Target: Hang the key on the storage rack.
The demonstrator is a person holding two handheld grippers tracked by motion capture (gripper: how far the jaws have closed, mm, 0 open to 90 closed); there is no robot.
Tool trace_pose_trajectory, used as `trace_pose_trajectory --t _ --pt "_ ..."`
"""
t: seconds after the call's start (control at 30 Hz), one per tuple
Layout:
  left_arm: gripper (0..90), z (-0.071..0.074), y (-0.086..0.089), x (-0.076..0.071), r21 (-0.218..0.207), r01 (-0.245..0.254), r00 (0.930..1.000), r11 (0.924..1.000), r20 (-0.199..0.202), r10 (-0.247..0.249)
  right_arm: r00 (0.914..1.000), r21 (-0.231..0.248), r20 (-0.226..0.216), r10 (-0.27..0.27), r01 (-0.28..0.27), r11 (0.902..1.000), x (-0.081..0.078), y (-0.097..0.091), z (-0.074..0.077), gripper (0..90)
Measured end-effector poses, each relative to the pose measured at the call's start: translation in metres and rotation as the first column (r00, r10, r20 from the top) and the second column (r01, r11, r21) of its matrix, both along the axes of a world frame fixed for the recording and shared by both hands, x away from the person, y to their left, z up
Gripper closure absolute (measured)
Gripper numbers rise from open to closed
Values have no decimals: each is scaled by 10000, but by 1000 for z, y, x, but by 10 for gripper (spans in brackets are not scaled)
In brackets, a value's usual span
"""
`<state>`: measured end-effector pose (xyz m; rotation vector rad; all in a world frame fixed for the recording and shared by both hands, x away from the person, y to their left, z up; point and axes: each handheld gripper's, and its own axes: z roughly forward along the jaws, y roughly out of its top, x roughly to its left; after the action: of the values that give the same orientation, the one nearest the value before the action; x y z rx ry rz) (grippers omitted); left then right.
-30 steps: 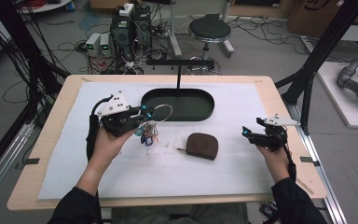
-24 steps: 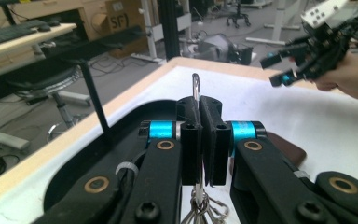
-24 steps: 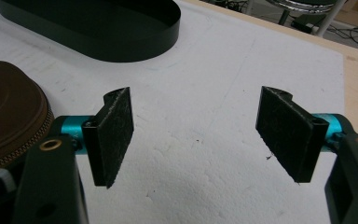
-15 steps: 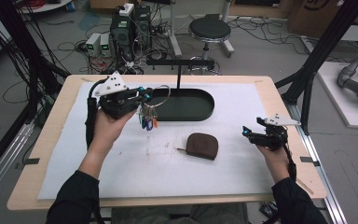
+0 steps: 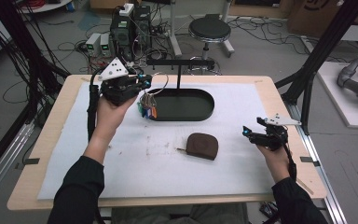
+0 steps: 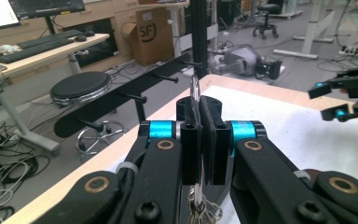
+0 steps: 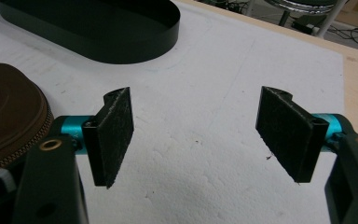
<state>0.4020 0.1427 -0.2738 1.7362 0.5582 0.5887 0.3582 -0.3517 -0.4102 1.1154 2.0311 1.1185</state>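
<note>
The left gripper (image 5: pixel 145 83) pinches the key ring (image 5: pixel 160 83) tight at the upper left, by the rack (image 5: pixel 179 62), and the keys (image 5: pixel 147 108) may swing and miss a peg, while the right gripper (image 5: pixel 251 133) waits wide open.

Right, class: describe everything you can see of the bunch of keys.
The bunch of keys hangs in the air from a thin metal ring, which the left gripper pinches edge-on between its shut pads. Below the ring dangle several keys, some with coloured heads, green and orange among them. It hangs over the left end of the black oval tray, below the hook rack's bar.
</note>
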Motion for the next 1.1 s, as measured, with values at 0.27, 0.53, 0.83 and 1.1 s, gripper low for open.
trace_pose_trajectory --t 0.27,0.53,0.83,1.1 --pt "863 -1 -3 14 162 -265 9996 9995 -90 267 10000 11 34 21 -21 10000 0 0 0 280" --pt "864 -10 -1 31 249 -714 9968 9971 -332 723 10000 37 35 2 -2 10000 0 -1 0 280" --pt "864 -15 -2 47 386 -1052 9928 9937 -537 1071 10000 7 40 31 -31 10000 1 -1 0 280" --pt "864 -18 -2 65 340 -1438 9871 9890 -663 1457 10000 65 42 44 -44 10000 1 -1 0 280"
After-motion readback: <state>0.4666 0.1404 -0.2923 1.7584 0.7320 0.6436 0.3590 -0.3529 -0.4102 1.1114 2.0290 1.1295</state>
